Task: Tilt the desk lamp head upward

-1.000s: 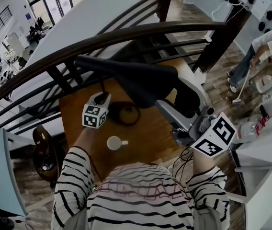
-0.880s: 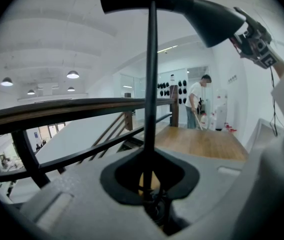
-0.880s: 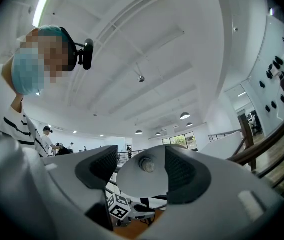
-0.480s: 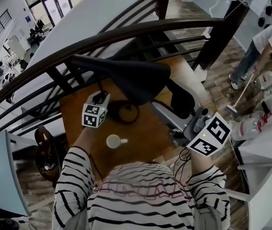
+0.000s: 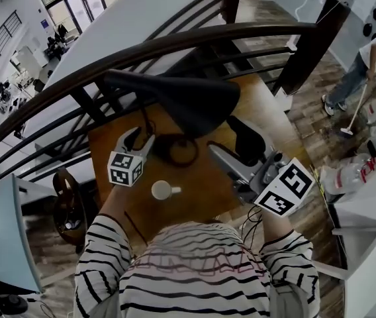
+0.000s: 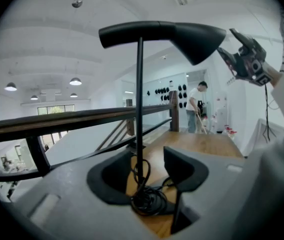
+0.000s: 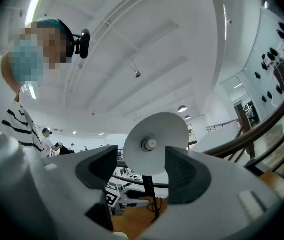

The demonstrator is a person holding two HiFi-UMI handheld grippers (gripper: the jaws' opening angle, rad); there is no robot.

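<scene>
The black desk lamp head point(image 5: 194, 101) hangs over a wooden table point(image 5: 204, 194); its base with coiled cord point(image 5: 178, 151) sits below. My left gripper point(image 5: 138, 140) is low by the thin stem point(image 6: 139, 99); its jaws are opening, and the stem stands between them untouched. The lamp head point(image 6: 167, 34) is seen high above. My right gripper point(image 5: 231, 148) is under the head's right rim, open. The white inside of the shade point(image 7: 156, 143) with its bulb point(image 7: 149, 144) shows past the right gripper point(image 7: 142, 169) pads, apart from them.
A white cup point(image 5: 163, 190) stands on the table near me. A dark curved railing point(image 5: 175, 45) runs behind the table. At the right a person point(image 5: 373, 58) sweeps the floor, beside bottles point(image 5: 347, 174) on a white counter. A chair point(image 5: 65, 204) stands left.
The left gripper's jaws, close together at the lamp stem before, now stand spread, and that gripper has slid slightly left and down. The right gripper stays under the lamp head.
</scene>
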